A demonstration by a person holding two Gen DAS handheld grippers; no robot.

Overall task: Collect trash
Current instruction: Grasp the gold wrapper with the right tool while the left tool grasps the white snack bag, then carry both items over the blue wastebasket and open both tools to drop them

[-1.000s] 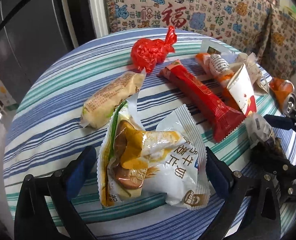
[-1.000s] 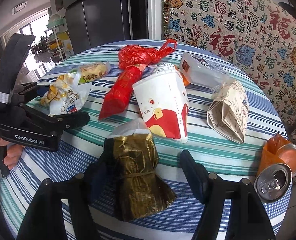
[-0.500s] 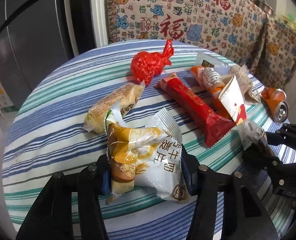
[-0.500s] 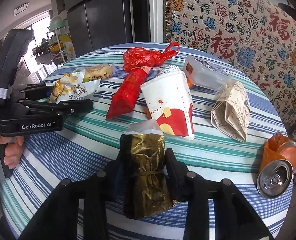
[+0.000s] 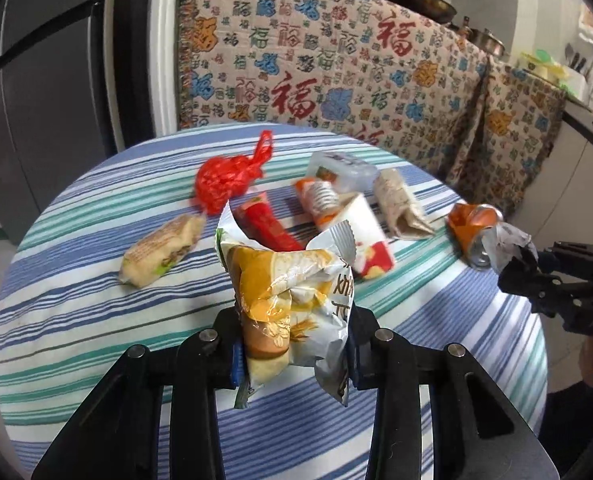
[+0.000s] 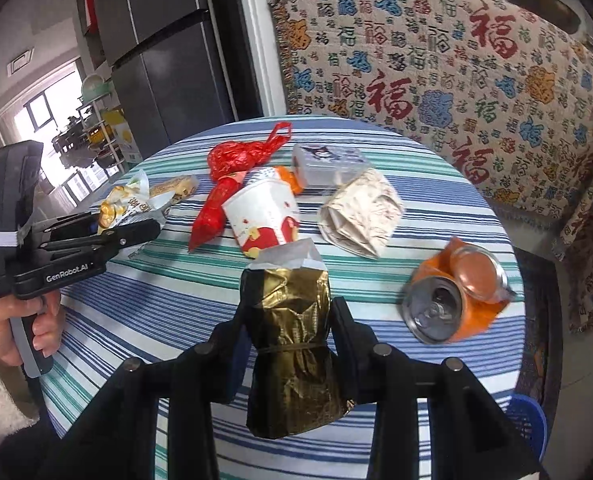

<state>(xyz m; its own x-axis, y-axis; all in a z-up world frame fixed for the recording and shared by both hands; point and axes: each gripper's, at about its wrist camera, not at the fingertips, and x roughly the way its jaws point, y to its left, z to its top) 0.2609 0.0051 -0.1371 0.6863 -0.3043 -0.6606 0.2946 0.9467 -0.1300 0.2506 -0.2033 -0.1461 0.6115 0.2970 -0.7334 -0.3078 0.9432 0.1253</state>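
Both clamped: left gripper [image 5: 292, 354] on snack bag [image 5: 292, 300], right gripper [image 6: 290, 344] on gold wrapper [image 6: 292, 344]. Only from right wrist: blue bin [image 6: 526, 420] at four o'clock, cut off.

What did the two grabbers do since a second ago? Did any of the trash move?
Both grabbers closed and lifted. The left gripper shut on the yellow snack bag and raised it off the striped table. The right gripper shut on the gold foil bag and lifted it too. The red plastic bag, paper cup, crushed orange can and folded paper bag stayed where they were.
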